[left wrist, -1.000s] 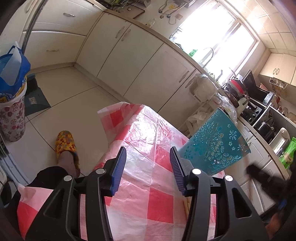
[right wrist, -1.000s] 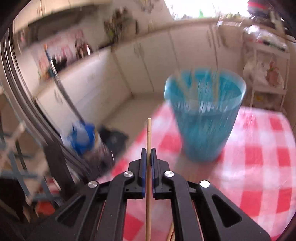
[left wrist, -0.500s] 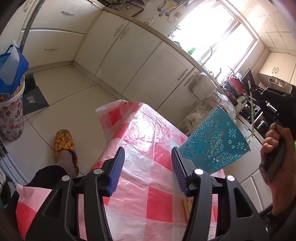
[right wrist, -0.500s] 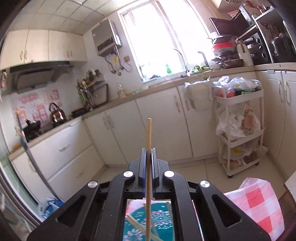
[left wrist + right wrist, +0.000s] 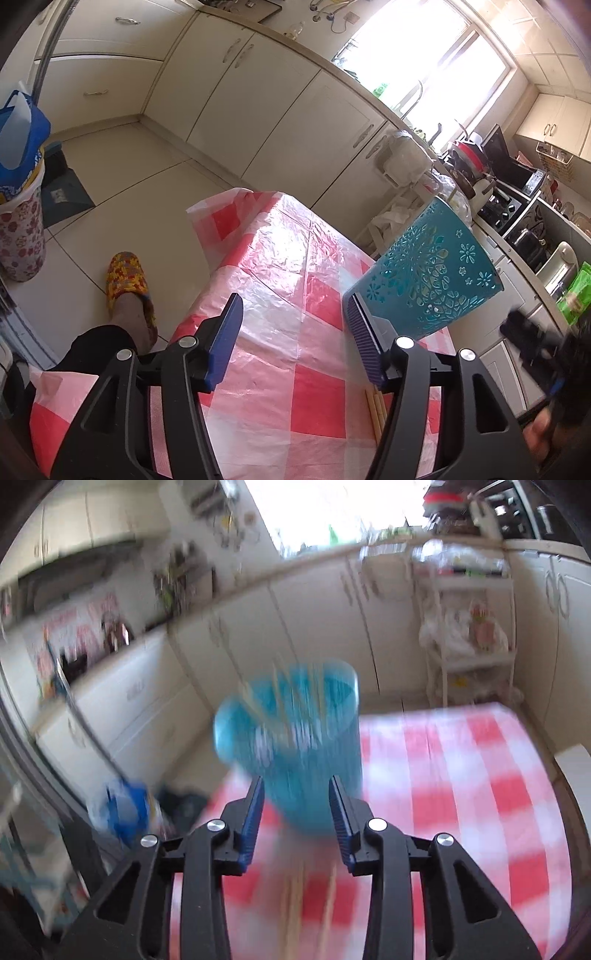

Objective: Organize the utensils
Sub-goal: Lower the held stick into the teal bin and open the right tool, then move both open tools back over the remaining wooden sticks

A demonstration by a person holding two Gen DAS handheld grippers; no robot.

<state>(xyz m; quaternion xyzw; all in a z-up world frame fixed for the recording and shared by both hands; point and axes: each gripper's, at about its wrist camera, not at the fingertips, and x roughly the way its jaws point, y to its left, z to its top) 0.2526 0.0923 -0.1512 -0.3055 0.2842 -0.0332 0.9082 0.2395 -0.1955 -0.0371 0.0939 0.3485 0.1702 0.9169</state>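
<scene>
**Chopsticks in the cup and on the cloth, both tongs released**

While the right wrist view is blurred, thin wooden chopsticks (image 5: pixel 295 698) can be seen standing inside the teal perforated cup (image 5: pixel 295 746), which stands on the red and white checked tablecloth (image 5: pixel 461 794). More loose chopsticks (image 5: pixel 376 408) lie flat on the cloth near the cup's base. The right gripper (image 5: pixel 296 812) has just been opening its jaws; they stand apart and nothing is between them, with the cup beyond. The left gripper (image 5: pixel 291 336) is also released, its jaws wide and empty above the cloth, its jaws also just having opened further. Beyond the table are cream cabinets (image 5: pixel 258 110), and a foot in a yellow slipper (image 5: pixel 127 280) is on the floor.
</scene>
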